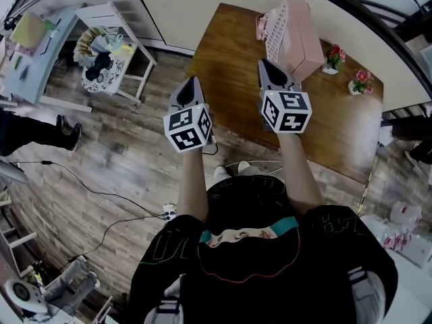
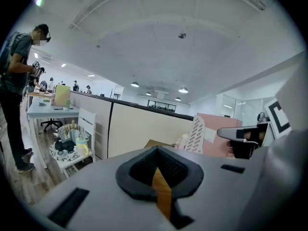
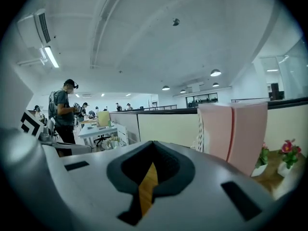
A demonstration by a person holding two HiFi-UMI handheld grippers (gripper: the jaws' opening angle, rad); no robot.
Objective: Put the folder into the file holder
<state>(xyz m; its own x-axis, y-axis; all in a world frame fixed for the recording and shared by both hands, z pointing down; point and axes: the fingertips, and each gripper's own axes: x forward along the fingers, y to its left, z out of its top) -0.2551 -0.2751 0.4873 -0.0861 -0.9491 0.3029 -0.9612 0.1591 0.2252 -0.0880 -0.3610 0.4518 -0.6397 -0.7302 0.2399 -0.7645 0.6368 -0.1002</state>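
Folder, pink and thick, is seen standing upright at the far end of the wooden bench. It is pressed against the white mesh wall of the file holder. Whether its foot sits inside the file holder cannot be told.

Two small flower pots are set on the bench just to the right of the file holder.

The right tool is held over the bench on the near side of the file holder, close to it and pointed towards it. Its jaws are clenched together with nothing between them.

The left tool is held further off, to the left of the file holder and about at the bench's left edge. Its jaws are likewise closed on nothing. The folder is touched by neither tool.

A white chair loaded with clutter is seen on the wood-patterned floor, well to the left of the file holder. A person is seen standing further left still.
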